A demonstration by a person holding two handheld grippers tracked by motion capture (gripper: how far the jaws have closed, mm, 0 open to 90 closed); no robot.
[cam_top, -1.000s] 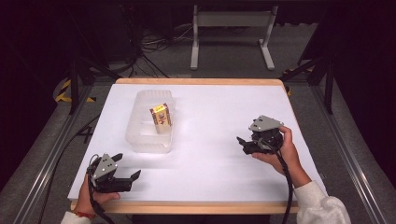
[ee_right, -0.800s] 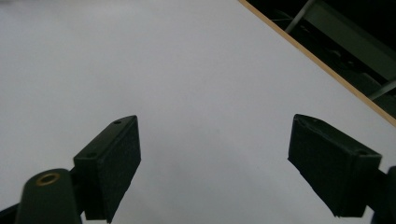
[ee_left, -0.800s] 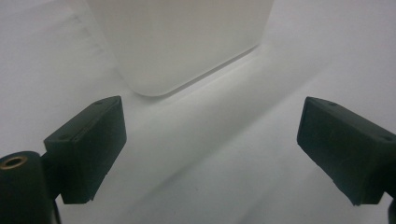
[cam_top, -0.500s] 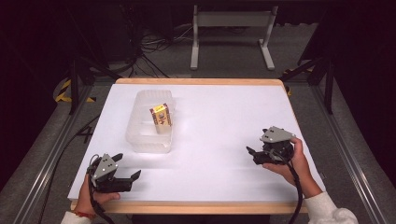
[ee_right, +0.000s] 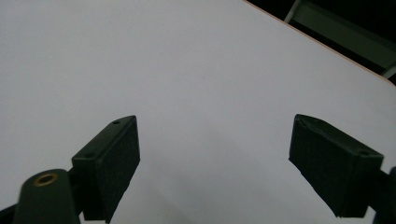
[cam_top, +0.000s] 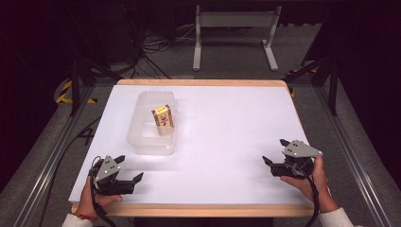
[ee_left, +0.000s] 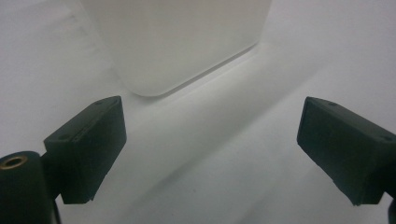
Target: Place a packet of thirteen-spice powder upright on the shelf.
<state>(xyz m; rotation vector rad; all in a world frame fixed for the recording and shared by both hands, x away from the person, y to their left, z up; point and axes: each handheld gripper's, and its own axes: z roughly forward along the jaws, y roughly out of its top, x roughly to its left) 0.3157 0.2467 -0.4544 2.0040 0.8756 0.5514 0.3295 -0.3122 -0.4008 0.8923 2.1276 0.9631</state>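
White table (cam_top: 227, 142). Clear plastic tub (cam_top: 152, 124) sits on the left half, toward the far side. Small yellow box (cam_top: 163, 120) stands upright inside the tub, slightly tilted. Left gripper (cam_top: 128, 170) at the near left corner, just off the tub's near end, jaws spread wide, nothing between them; in the left gripper view the tub's rounded corner (ee_left: 154, 51) is right ahead of the gripper (ee_left: 210, 149). Right gripper (cam_top: 275, 152) near the right edge, well apart from the tub, jaws wide, empty; the right gripper view has bare tabletop (ee_right: 187, 70) past the gripper (ee_right: 215, 163). Each is held in a hand.
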